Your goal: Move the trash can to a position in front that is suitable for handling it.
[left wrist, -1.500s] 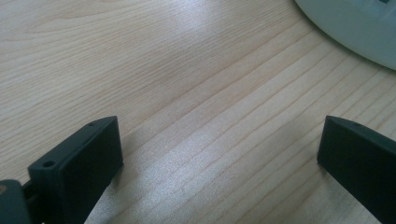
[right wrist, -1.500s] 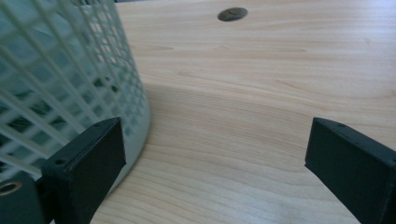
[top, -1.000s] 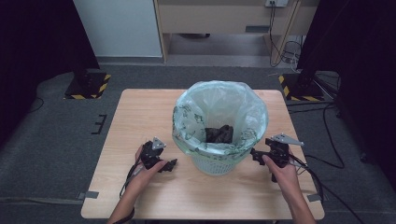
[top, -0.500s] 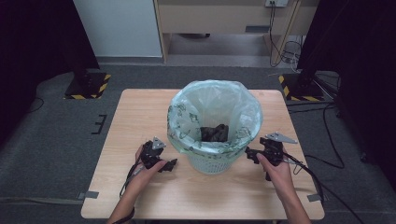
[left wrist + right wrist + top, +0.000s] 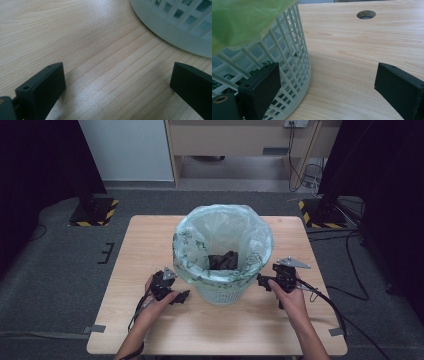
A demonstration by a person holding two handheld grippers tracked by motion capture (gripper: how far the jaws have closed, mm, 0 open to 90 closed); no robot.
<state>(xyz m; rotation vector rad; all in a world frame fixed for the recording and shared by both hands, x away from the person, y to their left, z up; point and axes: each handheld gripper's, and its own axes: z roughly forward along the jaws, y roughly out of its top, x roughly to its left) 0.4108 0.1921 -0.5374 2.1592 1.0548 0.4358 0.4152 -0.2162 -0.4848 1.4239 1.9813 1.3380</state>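
**Bin stands upright between two released grippers**

The bin [image 5: 220,287] stands mid-table [image 5: 150,240], long axis vertical, mouth facing up, green bag [image 5: 200,240] folded over its rim. The left gripper [image 5: 181,296] rests near its base, jaws apart and empty. The right gripper [image 5: 261,281] sits just beside its wall, jaws spread wide.

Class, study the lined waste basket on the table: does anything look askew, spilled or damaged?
Nothing stands out. The basket stands upright on the table, its green bag folded over the rim, dark contents inside. The left gripper and right gripper sit open beside it, nothing spilled.
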